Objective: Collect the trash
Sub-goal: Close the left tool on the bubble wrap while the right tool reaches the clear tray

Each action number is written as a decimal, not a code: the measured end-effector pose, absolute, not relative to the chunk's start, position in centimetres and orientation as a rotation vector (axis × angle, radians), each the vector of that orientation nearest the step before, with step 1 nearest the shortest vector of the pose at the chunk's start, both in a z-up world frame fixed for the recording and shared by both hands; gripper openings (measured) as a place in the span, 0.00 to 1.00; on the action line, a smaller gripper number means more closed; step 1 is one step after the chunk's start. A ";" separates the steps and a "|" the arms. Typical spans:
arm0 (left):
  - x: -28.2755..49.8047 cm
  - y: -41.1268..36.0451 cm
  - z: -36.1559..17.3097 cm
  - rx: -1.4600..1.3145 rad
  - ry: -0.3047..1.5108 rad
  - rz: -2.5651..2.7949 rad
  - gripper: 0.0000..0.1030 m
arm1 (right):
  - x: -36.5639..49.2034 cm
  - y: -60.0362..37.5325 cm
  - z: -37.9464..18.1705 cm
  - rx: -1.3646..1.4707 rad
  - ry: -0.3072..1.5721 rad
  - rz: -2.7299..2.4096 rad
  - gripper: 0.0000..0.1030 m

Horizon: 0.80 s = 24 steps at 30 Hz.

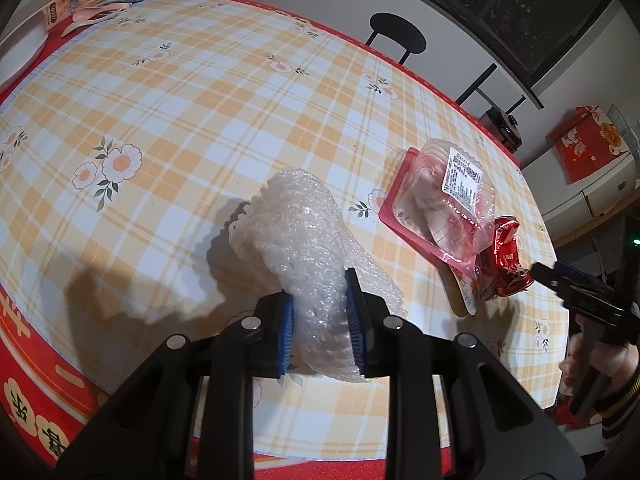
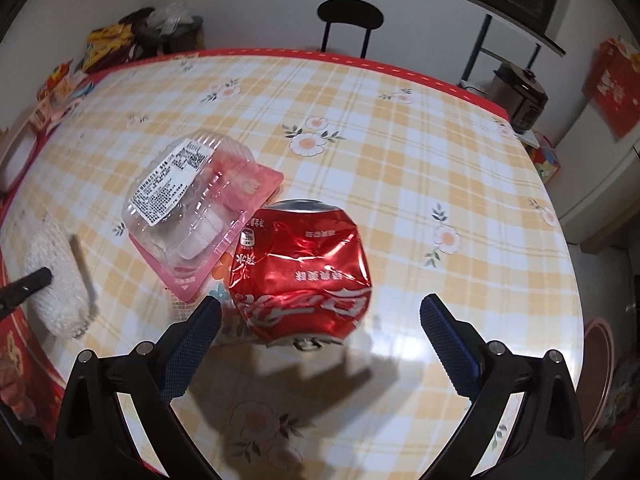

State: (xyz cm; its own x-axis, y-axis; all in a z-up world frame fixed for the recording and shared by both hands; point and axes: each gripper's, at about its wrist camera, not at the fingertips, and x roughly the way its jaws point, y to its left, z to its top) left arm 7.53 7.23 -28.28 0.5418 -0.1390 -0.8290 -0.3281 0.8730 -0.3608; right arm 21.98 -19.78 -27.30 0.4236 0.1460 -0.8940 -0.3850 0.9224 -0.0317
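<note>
My left gripper [image 1: 320, 312] is shut on a crumpled wad of clear bubble wrap [image 1: 304, 232], whose far end rests on the checked tablecloth. The same bubble wrap [image 2: 56, 280] lies at the left edge of the right wrist view. A crushed red soda can [image 2: 300, 272] lies on its side just ahead of my right gripper [image 2: 320, 332], which stands open and wide, its blue pads [image 2: 192, 344] flanking the can's near end without touching it. A clear plastic clamshell with a white label on a pink tray [image 2: 192, 208] lies against the can's left. From the left wrist view the can [image 1: 510, 256] and clamshell [image 1: 444, 204] sit at right.
The round table [image 1: 180, 92] has a red rim. A white dish [image 1: 20, 52], a box and pink spoons sit at its far left edge. A black stool [image 2: 348, 16] stands beyond the table. A hand [image 1: 600, 360] holds the right gripper.
</note>
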 end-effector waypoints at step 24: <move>6.3 9.5 -28.0 -0.580 0.964 0.145 0.26 | 18.3 -4.2 -27.9 -0.922 0.798 0.587 0.95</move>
State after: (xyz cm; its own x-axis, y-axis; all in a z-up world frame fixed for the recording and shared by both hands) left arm 6.34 9.48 -28.00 0.5740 -0.1350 -0.8077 -0.3666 0.8396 -0.4009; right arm 18.31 -4.22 -27.85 0.5797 0.1085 -0.8076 -0.7387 0.4882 -0.4647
